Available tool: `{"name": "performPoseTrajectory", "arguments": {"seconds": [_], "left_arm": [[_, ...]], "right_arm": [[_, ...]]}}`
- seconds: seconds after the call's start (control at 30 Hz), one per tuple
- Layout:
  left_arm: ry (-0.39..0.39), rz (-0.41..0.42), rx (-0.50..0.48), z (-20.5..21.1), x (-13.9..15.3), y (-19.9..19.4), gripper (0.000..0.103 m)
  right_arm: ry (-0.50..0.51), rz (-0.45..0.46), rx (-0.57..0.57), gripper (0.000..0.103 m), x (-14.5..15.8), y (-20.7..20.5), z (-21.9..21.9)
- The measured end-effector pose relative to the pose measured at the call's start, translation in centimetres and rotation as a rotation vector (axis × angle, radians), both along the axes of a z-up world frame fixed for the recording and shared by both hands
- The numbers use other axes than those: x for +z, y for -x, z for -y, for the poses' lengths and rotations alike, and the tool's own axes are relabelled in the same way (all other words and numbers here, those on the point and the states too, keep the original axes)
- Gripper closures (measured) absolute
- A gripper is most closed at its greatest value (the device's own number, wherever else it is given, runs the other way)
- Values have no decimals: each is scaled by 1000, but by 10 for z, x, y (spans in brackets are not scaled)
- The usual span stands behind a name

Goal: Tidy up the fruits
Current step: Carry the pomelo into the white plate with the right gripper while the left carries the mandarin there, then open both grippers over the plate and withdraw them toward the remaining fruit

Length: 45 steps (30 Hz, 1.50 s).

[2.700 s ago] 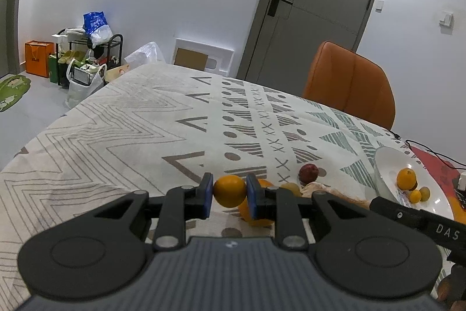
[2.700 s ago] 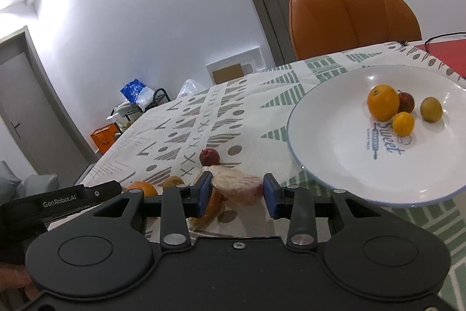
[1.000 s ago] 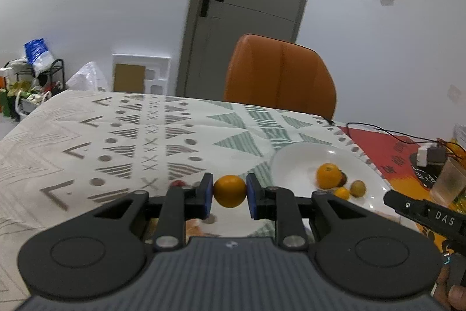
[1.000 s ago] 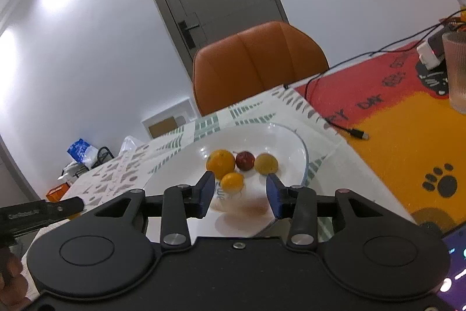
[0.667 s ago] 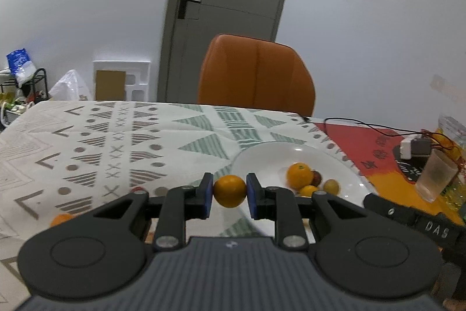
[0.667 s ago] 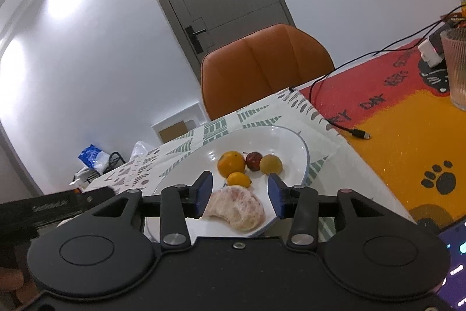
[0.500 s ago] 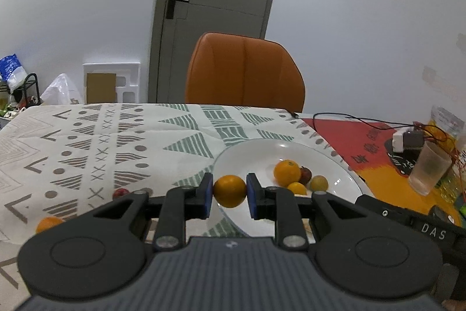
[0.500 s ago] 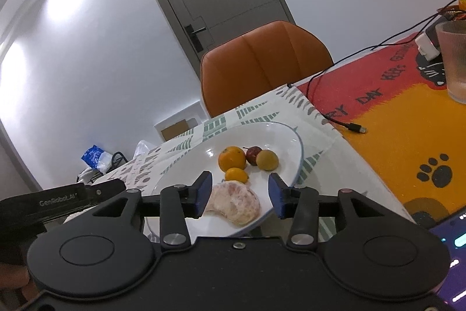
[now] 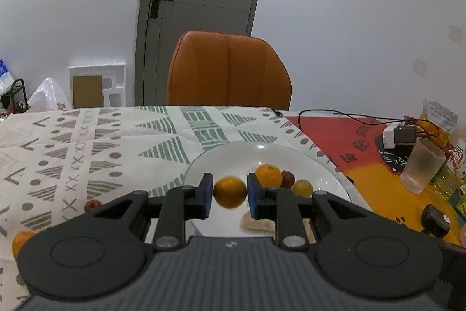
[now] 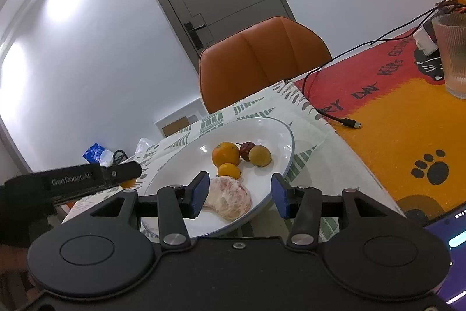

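Note:
My left gripper (image 9: 229, 196) is shut on a small orange (image 9: 230, 192) and holds it over the near left part of the white plate (image 9: 215, 162). The plate (image 10: 180, 165) holds an orange (image 10: 225, 154), a dark red fruit (image 10: 247, 150), a yellow-brown fruit (image 10: 260, 155), a small orange fruit (image 10: 229, 170) and a peeled pomelo piece (image 10: 230, 196). My right gripper (image 10: 240, 196) is open just above the pomelo piece, its left pad close to it. The left gripper's body (image 10: 72, 179) shows left of the plate.
A red fruit (image 9: 92, 204) and an orange (image 9: 21, 241) lie on the patterned tablecloth left of the plate. An orange chair (image 9: 228, 72) stands behind the table. A ribbed glass (image 10: 451, 54), a cable (image 10: 343, 118) and a charger (image 9: 397, 136) sit on the red-orange mat at right.
My left gripper carried the small orange rightward to above the plate. My right gripper brought the pomelo piece to the plate and opened, leaving it there.

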<state>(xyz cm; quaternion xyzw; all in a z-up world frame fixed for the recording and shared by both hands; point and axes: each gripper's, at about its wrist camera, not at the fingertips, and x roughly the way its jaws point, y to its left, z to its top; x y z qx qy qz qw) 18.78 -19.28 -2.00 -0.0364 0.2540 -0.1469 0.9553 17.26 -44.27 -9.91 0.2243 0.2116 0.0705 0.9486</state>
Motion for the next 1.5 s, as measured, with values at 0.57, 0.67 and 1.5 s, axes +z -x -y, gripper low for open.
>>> {"name": "performPoseTrajectory", "arguments": {"seconds": [0.57, 0.67, 1.5], "left_arm": [[-29, -3, 109, -43, 1, 22, 29], [-31, 10, 128, -54, 6, 27, 26], [-38, 11, 339, -147, 15, 51, 13]], "right_arm": [[6, 4, 14, 39, 2, 3, -12], [17, 9, 17, 28, 6, 6, -18], [85, 38, 141, 0, 24, 9, -91]]}}
